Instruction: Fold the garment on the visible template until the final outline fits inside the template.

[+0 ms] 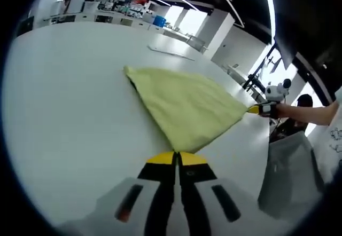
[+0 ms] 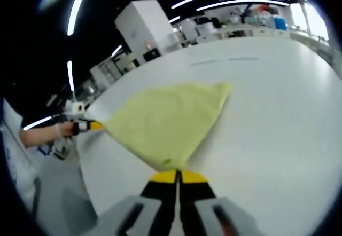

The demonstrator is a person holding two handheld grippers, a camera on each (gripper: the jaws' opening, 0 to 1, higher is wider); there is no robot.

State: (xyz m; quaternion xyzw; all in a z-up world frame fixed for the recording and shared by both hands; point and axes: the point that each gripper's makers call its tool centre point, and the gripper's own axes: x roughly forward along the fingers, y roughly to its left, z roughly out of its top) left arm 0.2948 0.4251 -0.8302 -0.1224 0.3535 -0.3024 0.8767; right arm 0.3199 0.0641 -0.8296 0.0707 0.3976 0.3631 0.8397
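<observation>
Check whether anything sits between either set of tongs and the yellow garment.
Nothing visible does. The left tongs are shut on one corner of the yellow garment, and the right tongs are shut on another, the cloth stretched above the white table.

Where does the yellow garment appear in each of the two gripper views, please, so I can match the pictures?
Left gripper view: the yellow garment lies mid-frame on the white table, one corner at the left gripper, another at the right gripper.
Right gripper view: it lies centre-left, one corner at the right gripper, another at the left gripper.
Shared landmark: the garment's free far corner.
</observation>
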